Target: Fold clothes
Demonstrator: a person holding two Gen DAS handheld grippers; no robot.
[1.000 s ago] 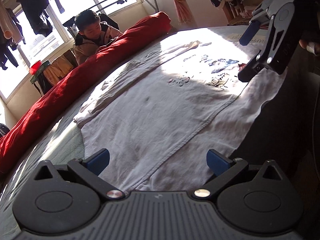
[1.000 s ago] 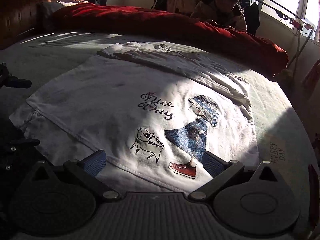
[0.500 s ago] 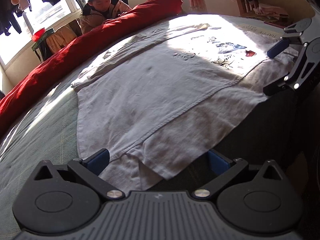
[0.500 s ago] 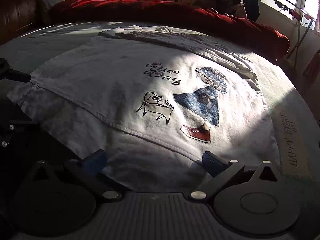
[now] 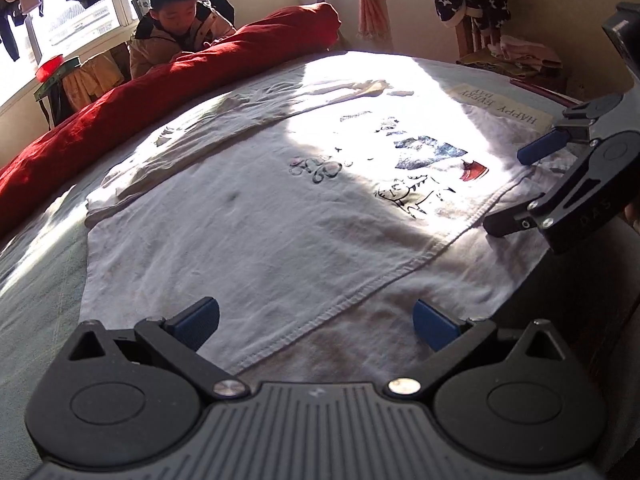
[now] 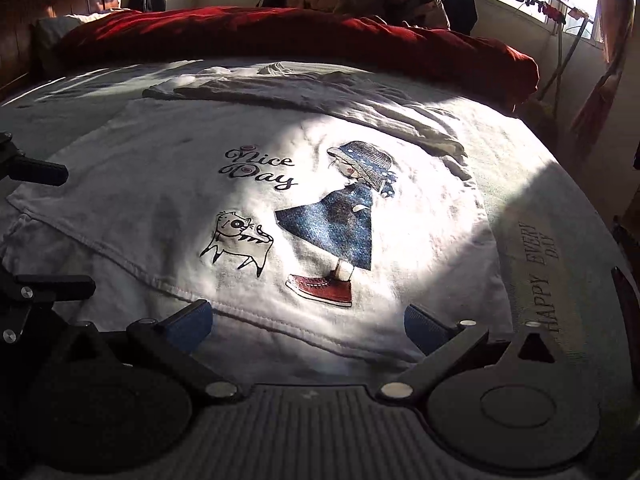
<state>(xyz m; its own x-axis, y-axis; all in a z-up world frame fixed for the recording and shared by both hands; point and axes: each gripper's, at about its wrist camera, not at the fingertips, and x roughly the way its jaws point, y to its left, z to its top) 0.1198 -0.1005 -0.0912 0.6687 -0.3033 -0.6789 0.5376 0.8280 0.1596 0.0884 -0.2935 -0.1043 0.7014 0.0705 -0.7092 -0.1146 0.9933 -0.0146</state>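
A white T-shirt (image 5: 248,232) printed with "Nice Day", a girl and a cat lies flat on the bed, also filling the right wrist view as the T-shirt (image 6: 168,200). Its far side is folded over along the red duvet. My left gripper (image 5: 316,322) hovers open over the near hem (image 5: 344,304). My right gripper (image 6: 308,326) is open just above the hem below the red shoe print. Seen from the left wrist view, the right gripper (image 5: 510,190) hangs open at the shirt's right edge. Nothing is between either pair of fingers.
A rolled red duvet (image 5: 120,112) runs along the bed's far side, and a person (image 5: 176,28) leans on it. Grey bedsheet (image 6: 540,208) with a "HAPPY EVERY DAY" label (image 6: 538,268) lies to the right. Clothes hang by the windows, and a chair (image 5: 512,56) holds garments.
Both grippers drew back toward the near hem and then moved forward over it again. They stayed open and the shirt has not shifted.
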